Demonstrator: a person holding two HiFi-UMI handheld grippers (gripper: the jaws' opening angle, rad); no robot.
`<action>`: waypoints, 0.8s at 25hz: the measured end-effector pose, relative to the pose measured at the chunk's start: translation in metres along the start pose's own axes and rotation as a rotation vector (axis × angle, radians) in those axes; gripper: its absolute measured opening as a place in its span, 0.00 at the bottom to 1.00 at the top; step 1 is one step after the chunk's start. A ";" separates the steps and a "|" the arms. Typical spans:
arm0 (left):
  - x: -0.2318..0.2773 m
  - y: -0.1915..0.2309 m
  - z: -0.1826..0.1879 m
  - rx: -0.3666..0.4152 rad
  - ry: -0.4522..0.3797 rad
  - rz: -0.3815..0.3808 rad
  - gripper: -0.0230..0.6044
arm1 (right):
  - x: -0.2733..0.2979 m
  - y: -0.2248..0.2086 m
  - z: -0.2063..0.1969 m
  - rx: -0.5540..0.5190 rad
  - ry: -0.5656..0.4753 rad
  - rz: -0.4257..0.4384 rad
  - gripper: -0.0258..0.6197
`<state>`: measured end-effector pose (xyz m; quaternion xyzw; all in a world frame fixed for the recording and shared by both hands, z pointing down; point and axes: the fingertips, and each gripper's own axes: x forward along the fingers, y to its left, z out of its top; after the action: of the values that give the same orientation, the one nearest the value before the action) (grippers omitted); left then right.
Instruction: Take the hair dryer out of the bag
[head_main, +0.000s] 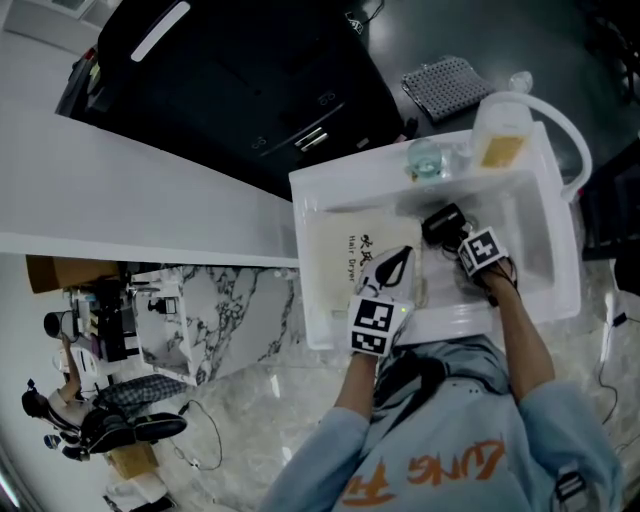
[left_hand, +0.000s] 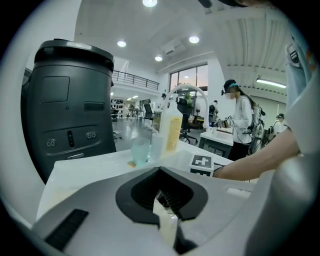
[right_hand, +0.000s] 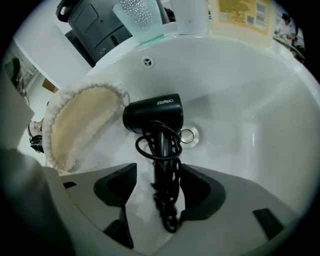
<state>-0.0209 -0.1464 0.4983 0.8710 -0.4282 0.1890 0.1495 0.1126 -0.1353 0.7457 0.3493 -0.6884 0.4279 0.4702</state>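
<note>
The black hair dryer lies in the white sink, outside the bag, its cord looped round the handle. My right gripper points down over it, open. The handle and cord lie between the jaws, and the pads stand off them. The cream drawstring bag lies flat in the sink's left half, its ruffled mouth toward the dryer. My left gripper hovers over the bag's right edge, shut. A cream sliver shows in the slit under its pads.
A green tumbler, a yellow-labelled bottle and a white arched faucet stand on the sink's far rim. The drain is beside the dryer. A black machine stands behind. People stand in the background.
</note>
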 end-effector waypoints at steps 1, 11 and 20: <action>0.003 -0.002 0.003 0.006 -0.003 -0.007 0.04 | -0.002 0.000 0.001 -0.006 -0.009 0.001 0.48; 0.017 0.019 0.047 -0.043 -0.106 0.038 0.04 | -0.098 0.035 0.081 -0.041 -0.465 0.091 0.04; 0.008 0.047 0.120 0.189 -0.196 0.185 0.04 | -0.231 0.080 0.167 -0.123 -1.027 0.175 0.04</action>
<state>-0.0298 -0.2307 0.4005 0.8523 -0.4993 0.1554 0.0065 0.0560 -0.2394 0.4743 0.4270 -0.8806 0.1981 0.0542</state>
